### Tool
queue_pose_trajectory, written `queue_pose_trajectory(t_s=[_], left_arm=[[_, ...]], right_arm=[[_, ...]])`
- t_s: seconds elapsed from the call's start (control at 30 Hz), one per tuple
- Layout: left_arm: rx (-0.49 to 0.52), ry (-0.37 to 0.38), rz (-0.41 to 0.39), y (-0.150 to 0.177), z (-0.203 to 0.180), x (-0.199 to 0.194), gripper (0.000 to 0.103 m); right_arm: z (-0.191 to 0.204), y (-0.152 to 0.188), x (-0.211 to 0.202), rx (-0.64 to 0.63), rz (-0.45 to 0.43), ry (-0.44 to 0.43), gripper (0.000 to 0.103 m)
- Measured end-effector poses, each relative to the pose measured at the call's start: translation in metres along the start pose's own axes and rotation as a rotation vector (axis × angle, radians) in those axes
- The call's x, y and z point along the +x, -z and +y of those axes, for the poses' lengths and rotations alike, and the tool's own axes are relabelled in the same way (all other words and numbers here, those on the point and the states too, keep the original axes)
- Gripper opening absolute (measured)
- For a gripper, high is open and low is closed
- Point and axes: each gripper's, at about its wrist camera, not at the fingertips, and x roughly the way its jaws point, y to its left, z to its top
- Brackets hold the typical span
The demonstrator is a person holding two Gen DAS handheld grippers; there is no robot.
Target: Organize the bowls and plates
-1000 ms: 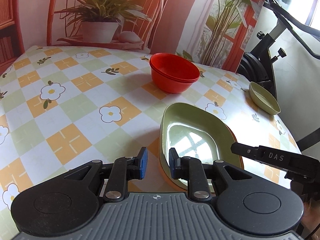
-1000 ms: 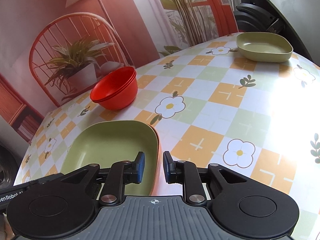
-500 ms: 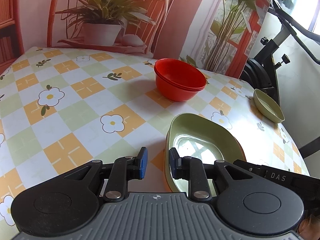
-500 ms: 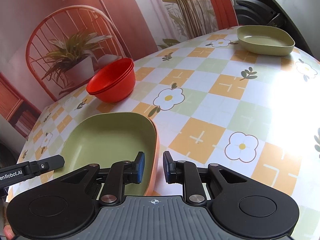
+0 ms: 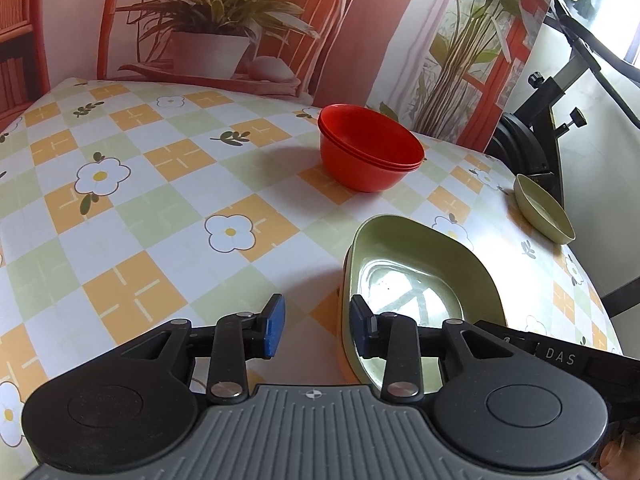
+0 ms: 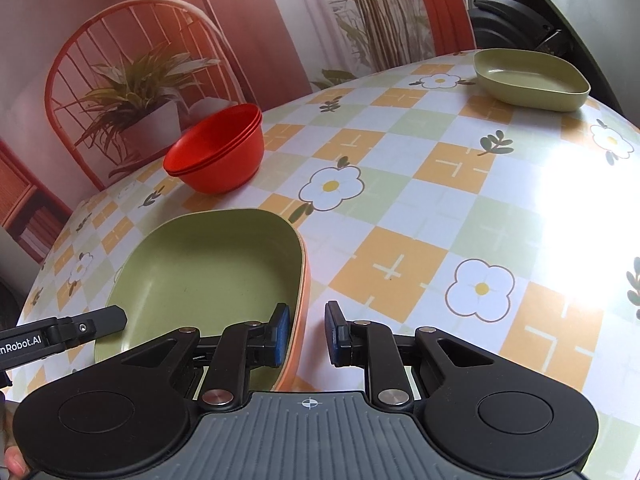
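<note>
- Left gripper (image 5: 315, 328) and right gripper (image 6: 307, 335), jaws parted and empty, straddle opposite rims of the green plate (image 6: 208, 272).
- Probably stacking: another green plate (image 6: 532, 78) sits apart.

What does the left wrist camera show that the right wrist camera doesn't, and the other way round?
Only the left wrist view shows window glare reflected inside the near green plate. Only the right wrist view shows the orange plate under it along its edge. Both share the stacked red bowls, the far green plate and open jaws straddling the near plate's rim.
</note>
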Motion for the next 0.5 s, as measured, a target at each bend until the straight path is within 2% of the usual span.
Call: queue_pose_trajectory(t_s=[0.3, 0.5], left_arm=[[0.011, -0.013, 0.008, -0.002, -0.003, 0.0, 0.04], [0.038, 0.006, -0.049, -0.019, -0.01, -0.015, 0.04]], right_arm=[[-0.003, -0.003, -0.003, 0.021, -0.001, -0.014, 0.02], [-0.005, -0.023, -0.019, 0.016, -0.077, -0.032, 0.02]])
